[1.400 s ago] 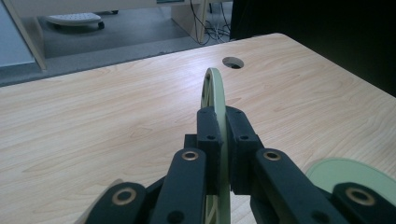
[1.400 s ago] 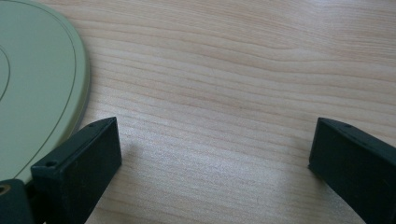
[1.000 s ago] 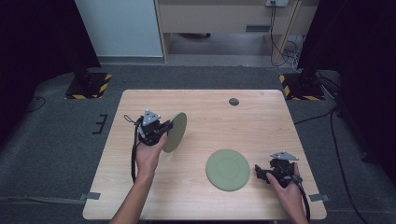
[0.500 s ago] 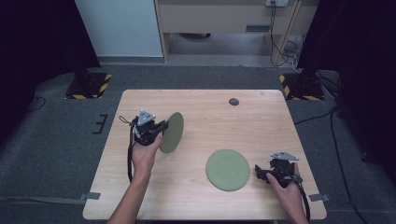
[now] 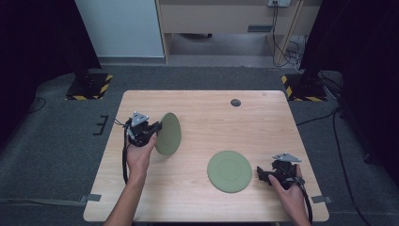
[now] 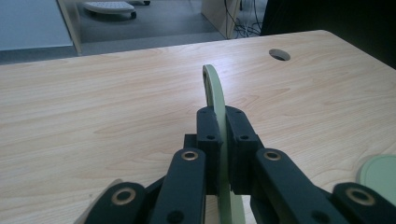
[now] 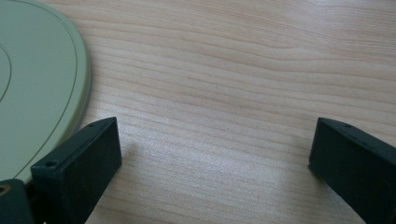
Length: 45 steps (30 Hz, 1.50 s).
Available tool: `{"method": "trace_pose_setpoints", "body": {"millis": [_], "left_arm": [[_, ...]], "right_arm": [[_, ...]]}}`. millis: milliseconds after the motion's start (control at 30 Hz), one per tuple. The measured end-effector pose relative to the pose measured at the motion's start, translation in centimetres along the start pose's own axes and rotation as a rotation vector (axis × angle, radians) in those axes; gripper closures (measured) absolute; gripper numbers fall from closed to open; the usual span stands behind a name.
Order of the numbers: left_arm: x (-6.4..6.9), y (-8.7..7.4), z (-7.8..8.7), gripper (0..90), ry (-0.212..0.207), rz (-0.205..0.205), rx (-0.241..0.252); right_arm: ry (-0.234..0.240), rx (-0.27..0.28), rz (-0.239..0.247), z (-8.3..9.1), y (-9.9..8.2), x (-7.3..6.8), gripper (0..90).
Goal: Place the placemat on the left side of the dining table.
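A: Gripping a green plate [image 5: 168, 133] by its edge, your left gripper [image 5: 149, 131] has it up off the worktop [image 5: 207, 117], tilted almost on its side over the left half.

B: Confirmed from the left gripper view: your fingers [image 6: 208, 140] are clamped on either side of the rim, and the plate [image 6: 214, 93] runs edge-on straight away from the camera.

A: And your right gripper [image 5: 266, 173]?

B: It sits low at the near right of the worktop, fingers spread wide with nothing between them. In the right gripper view, the left finger [image 7: 79, 163] is just beside the rim of the second green plate [image 7: 37, 88]; whether it touches, I cannot tell.

A: That second plate [image 5: 229, 171] lies flat on the wood, right of centre, well apart from the lifted one.

B: There is a small round hole [image 5: 235, 102] in the worktop near the far edge. Your cables trail back along each forearm.
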<state>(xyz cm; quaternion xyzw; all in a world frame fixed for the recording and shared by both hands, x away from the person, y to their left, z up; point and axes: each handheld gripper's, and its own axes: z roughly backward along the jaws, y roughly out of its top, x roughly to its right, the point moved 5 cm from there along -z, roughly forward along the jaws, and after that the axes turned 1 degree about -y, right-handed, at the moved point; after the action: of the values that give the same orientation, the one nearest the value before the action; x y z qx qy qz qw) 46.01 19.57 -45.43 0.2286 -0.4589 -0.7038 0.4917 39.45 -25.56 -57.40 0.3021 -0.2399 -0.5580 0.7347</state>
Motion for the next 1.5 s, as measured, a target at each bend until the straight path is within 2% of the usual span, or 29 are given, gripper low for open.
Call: {"method": "trace_pose_setpoints", "body": {"millis": [133, 467, 633, 867, 1500], "left_arm": [[-0.6, -0.2, 0.0, 85.4, 0.022, -0.017, -0.015], [-2.1, -0.9, 0.1, 85.4, 0.040, 0.009, -0.026], [-2.7, -1.2, 0.1, 85.4, 0.036, 0.033, -0.029], [-3.8, -1.6, 0.0, 85.3, 0.034, 0.042, -0.045], [-5.4, -2.5, -0.4, 85.4, 0.042, 0.062, -0.073]], "right_arm": [[0.000, 0.000, 0.000, 0.0, 0.0, 0.0, 2.6], [-0.001, 0.000, -0.002, 0.0, 0.0, 0.0, 2.6], [-0.002, -0.001, -0.002, 0.0, 0.0, 0.0, 2.6], [-0.001, 0.000, -0.002, 0.0, 0.0, 0.0, 2.6], [-0.001, 0.000, -0.002, 0.0, 0.0, 0.0, 2.6]]}}
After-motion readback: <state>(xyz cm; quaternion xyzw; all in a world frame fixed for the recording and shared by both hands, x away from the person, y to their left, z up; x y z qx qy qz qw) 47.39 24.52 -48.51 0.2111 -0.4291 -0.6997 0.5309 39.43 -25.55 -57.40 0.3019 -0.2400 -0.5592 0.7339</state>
